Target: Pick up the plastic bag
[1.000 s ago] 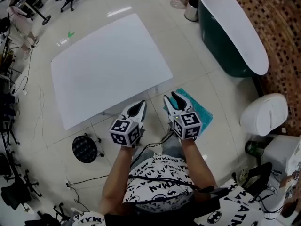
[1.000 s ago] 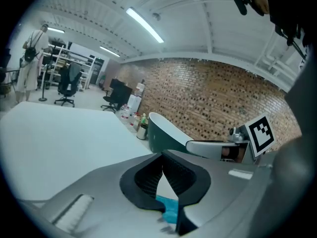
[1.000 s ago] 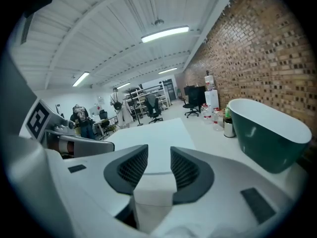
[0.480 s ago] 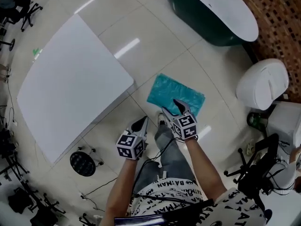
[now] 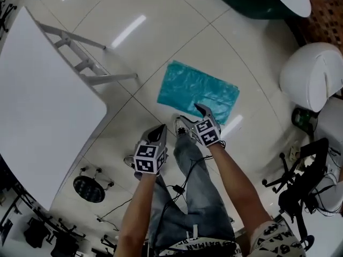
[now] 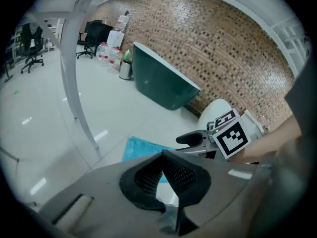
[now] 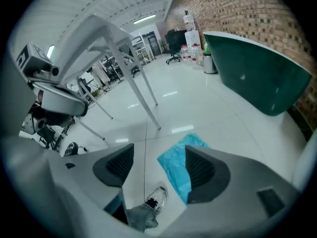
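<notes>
On the pale tiled floor, just beyond the person's white shoe (image 5: pixel 182 126), the plastic bag (image 5: pixel 198 92) lies flat and teal, untouched, with no readable print on it. The only legible writing is on the person's shirt (image 5: pixel 206 247), whose black-and-white pattern shows BATMAN lettering; each gripper's cube bears square black-and-white markers with no words. The right gripper (image 5: pixel 197 115) is held over the bag's near edge, and its jaws, which have just been opening, stand wide apart and grip nothing; its own view shows bare floor, the shoe and part of the bag between them. The left gripper (image 5: pixel 159 131) hangs to the bag's left, above bare tile, with its jaw tips together and nothing held. A dark green tub (image 6: pixel 163 83) with a white rim stands by the brick wall; its inside is not visible. Clear bottles (image 6: pixel 111 53) and a small bin (image 6: pixel 125 69) sit past its far end, their contents too small to tell.
</notes>
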`<state>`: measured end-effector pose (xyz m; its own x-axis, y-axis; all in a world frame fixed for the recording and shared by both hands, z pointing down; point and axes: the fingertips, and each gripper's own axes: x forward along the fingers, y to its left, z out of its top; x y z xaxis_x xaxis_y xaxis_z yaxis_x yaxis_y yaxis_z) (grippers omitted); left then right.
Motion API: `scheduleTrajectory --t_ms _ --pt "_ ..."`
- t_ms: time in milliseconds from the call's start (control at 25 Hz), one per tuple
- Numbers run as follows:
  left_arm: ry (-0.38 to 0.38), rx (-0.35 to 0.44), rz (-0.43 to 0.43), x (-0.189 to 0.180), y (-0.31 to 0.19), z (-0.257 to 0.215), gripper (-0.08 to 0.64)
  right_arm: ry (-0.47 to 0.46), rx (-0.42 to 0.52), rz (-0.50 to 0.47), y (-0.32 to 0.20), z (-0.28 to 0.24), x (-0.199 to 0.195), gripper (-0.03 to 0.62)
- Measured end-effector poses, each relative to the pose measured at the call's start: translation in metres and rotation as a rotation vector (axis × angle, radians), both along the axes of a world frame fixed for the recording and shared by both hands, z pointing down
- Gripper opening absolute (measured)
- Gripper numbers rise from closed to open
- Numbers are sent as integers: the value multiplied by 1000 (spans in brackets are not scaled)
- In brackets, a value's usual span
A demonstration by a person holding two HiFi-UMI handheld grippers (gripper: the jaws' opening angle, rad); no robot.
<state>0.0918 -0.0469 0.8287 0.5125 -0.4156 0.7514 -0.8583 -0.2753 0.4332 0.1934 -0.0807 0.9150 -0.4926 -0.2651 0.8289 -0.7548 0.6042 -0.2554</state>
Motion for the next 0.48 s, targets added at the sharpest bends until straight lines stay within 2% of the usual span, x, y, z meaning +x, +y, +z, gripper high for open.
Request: scheduleTrajectory --t_ms 120,280,360,480 --pt "-15 -36 -14 2 -2 58 0 11 -84 -22 22 71 -9 341" --pt "-24 -71 20 -3 0 141 0 54 -141 -113 48 178 -29 341" --pt "-40 -98 26 -14 4 179 0 67 -142 -132 53 224 -40 341" --pt "-72 -130 -8 -29 6 229 0 117 -97 -183 45 283 -50 341"
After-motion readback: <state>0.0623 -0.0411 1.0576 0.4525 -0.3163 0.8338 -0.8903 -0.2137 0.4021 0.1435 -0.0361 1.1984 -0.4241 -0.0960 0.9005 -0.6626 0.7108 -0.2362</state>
